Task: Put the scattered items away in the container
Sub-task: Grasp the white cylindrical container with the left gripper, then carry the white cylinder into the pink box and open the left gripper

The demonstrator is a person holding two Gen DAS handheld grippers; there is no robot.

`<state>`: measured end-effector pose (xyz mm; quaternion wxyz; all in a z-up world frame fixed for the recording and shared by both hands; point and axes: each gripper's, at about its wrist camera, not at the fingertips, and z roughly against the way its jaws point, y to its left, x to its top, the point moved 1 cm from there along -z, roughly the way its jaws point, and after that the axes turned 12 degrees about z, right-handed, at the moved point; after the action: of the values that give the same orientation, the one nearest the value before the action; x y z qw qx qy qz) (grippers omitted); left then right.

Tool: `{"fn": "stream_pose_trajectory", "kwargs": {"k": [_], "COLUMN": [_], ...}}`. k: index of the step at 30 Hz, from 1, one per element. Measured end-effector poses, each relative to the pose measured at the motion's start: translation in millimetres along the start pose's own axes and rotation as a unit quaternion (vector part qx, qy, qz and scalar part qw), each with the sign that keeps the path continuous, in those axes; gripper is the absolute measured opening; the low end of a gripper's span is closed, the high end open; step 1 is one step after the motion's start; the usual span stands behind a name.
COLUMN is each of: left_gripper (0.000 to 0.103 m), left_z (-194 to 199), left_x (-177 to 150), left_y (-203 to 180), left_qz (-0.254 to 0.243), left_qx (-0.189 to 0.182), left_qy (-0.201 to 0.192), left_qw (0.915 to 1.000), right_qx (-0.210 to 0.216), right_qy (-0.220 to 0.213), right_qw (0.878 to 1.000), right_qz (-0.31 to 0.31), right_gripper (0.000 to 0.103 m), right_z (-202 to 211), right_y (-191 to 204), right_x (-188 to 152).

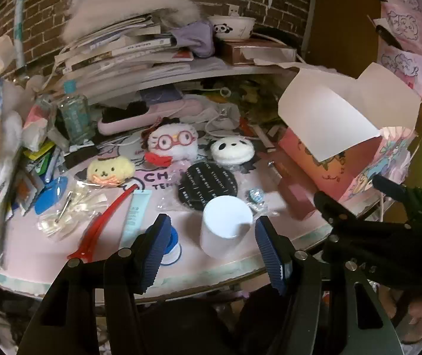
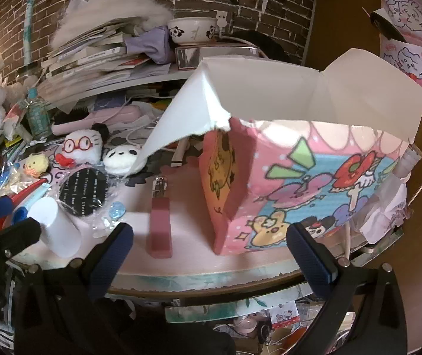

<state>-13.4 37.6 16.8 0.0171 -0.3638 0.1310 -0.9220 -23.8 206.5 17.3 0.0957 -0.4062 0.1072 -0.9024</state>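
Note:
The container is a pink cartoon-printed box (image 2: 299, 183) with white flaps open, at the right of the table (image 1: 326, 162). My right gripper (image 2: 212, 257) is open just before its near corner, holding nothing. A white cup (image 1: 225, 224) stands near the table's front edge. My left gripper (image 1: 213, 251) is open, with the cup just ahead between its blue pads (image 1: 157, 248). Scattered behind are a black round pouch (image 1: 208, 185), a panda plush (image 1: 231, 149), a white plush with red glasses (image 1: 172, 145), a yellow plush (image 1: 110, 171), a red hair clip (image 1: 98, 224) and a pale blue tube (image 1: 135, 216).
A slim pink box (image 2: 160, 224) lies left of the container. A blue-and-white roll (image 1: 173, 247) sits by my left finger. Clutter and a bottle (image 1: 73, 115) crowd the left side. A shelf (image 1: 181, 77) piled with books and a panda bowl (image 1: 231, 26) runs behind.

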Motion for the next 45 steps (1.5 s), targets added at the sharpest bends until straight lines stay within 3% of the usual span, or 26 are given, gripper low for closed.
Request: {"fn": "stream_pose_trajectory", "kwargs": {"k": [2,5,8,32,45], "left_gripper": [0.055,0.053,0.036,0.036,0.036], "left_z": [-2.2,-11.1,-21.2,-35.9,-8.6], "left_x": [-0.8,-2.0,-3.8,1.1,27.3], "left_y": [0.5,-4.2,-5.6,-7.7,-2.2], "left_qz": [0.002,-0.004,-0.001,-0.007,-0.025], "left_qx": [-0.016,-0.008,-0.010,0.011,0.027], "left_qy": [0.006,0.012,0.028,0.022,-0.019], "left_qw": [0.9998,0.9999,0.9995,0.9997,0.9991], "right_qx": [0.001,0.005,0.004,-0.007,-0.017], "right_qy": [0.001,0.003,0.004,0.019,0.012], "right_qw": [1.000,1.000,1.000,1.000,0.999], "right_qz": [0.000,0.004,0.006,0.015,0.026], "right_gripper": [0.103,0.103,0.103,0.103,0.103], "right_z": [-0.4,-1.1,-1.6,-16.4,-11.3], "right_y": [0.7,3.8,5.1,11.7,18.2], "right_x": [-0.3,-1.0,-1.6,-1.4,-1.2]}}
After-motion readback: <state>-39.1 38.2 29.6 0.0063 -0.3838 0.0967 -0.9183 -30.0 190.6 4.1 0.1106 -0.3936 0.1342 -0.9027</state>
